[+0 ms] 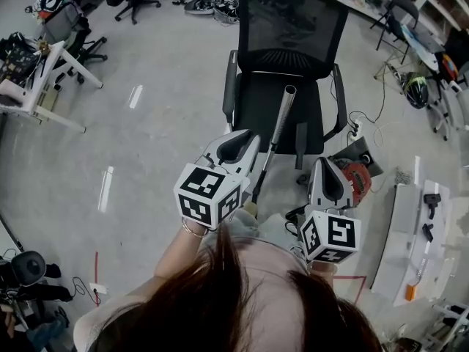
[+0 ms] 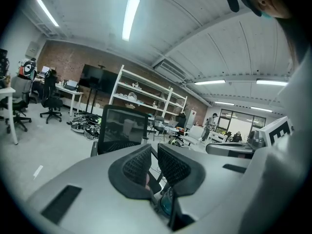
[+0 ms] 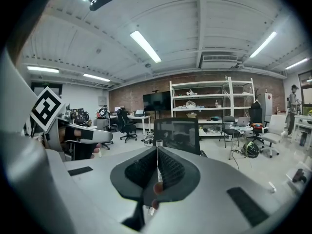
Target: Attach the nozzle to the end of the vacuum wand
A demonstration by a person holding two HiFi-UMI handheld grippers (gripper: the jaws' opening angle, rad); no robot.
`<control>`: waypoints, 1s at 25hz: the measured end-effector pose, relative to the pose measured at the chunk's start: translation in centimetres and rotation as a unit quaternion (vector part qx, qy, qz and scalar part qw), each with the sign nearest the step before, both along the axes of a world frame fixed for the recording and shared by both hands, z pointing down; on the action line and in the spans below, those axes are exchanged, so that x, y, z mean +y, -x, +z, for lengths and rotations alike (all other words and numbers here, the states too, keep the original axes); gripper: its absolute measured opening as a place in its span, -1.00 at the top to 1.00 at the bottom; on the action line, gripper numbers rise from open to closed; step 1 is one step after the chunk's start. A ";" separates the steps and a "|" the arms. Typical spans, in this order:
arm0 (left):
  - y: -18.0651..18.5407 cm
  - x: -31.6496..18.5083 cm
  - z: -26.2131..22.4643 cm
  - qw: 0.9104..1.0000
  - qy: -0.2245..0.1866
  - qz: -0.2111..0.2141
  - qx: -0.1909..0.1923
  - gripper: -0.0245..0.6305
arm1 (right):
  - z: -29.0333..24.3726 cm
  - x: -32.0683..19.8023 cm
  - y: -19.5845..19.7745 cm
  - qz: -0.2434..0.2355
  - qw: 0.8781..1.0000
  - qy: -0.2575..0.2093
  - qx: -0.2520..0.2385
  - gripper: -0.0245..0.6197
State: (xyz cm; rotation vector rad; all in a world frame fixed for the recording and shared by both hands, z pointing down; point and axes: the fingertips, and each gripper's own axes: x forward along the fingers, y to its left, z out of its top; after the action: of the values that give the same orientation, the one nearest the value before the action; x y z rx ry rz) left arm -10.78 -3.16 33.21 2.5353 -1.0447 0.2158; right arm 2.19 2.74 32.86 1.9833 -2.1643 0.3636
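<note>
The left claw stands a little open with nothing between its pads, and it hovers just beside the dark lower part of the wand. The right claw is closed, pad against pad, and I see nothing gripped in it. The wand is a stiff metal tube lying across the seat of the black chair, my worktop here, with its open end toward the backrest. I judge it light but smooth, so it may slip or roll; I would take it low, on the dark part. A grey narrow piece at the seat's front may be the nozzle, but I cannot be sure.
</note>
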 end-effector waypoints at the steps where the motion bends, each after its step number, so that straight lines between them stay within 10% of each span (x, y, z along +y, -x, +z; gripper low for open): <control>1: -0.1 0.0 0.0 1.000 0.000 0.002 0.000 0.82 | 0.0 -0.1 0.0 0.001 1.000 0.000 0.000 0.85; 25: -5.3 -4.2 3.0 0.999 0.022 -0.046 -0.018 0.81 | 1.9 -4.0 -5.2 -0.046 0.998 0.038 -0.011 0.84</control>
State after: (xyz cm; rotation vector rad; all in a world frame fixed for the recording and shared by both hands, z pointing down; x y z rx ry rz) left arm -5.49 -7.36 36.16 2.4473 -1.1538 0.2562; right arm 7.39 -1.25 34.73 1.8406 -2.2114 0.4497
